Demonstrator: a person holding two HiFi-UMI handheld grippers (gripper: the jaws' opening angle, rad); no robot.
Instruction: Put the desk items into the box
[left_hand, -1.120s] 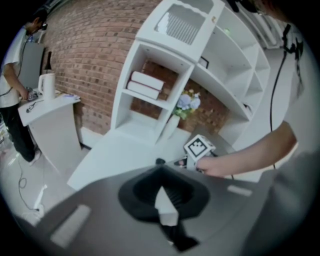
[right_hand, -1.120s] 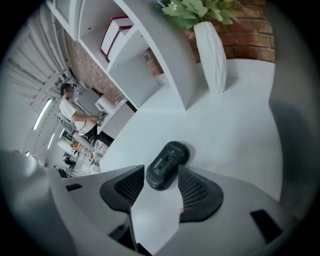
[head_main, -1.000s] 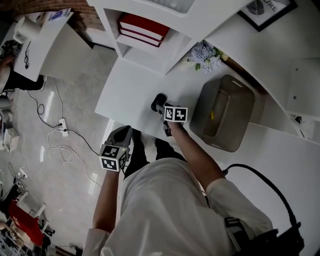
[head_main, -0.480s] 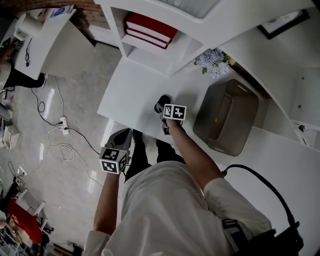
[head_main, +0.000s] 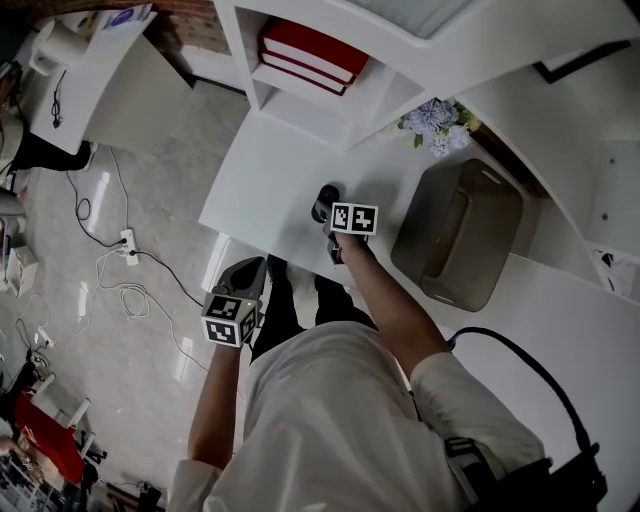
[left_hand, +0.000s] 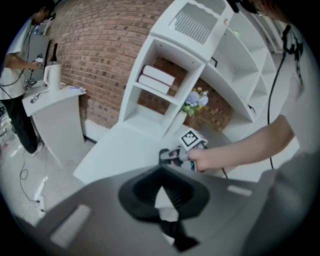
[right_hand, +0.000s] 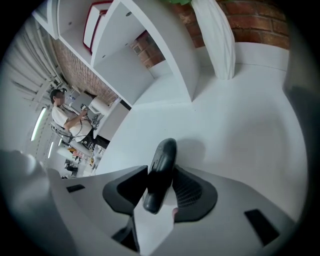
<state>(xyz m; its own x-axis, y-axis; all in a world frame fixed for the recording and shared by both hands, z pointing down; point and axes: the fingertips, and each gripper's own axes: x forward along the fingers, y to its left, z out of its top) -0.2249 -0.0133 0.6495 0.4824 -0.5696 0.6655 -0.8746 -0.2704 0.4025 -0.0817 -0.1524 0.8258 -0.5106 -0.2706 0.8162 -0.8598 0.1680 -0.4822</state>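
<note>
My right tongs (head_main: 324, 208), jaws just closed further, grip the black oblong plastic device (right_hand: 165, 150) on the white desk (head_main: 260, 190). The grey plastic box (head_main: 447, 285) lies at three o'clock, nearer them than my closed, empty left tongs (head_main: 252, 264).

Black mouse-like item (right_hand: 160, 170) stands on its edge, tilted, mid white desk (head_main: 260, 180); grey-brown open-top box (head_main: 505, 240) sits upright on desk, apart to item's right.

Brick wall (left_hand: 100, 50), white shelf unit (head_main: 330, 100) w/ desk (head_main: 265, 185), glossy grey floor (head_main: 150, 180)
</note>
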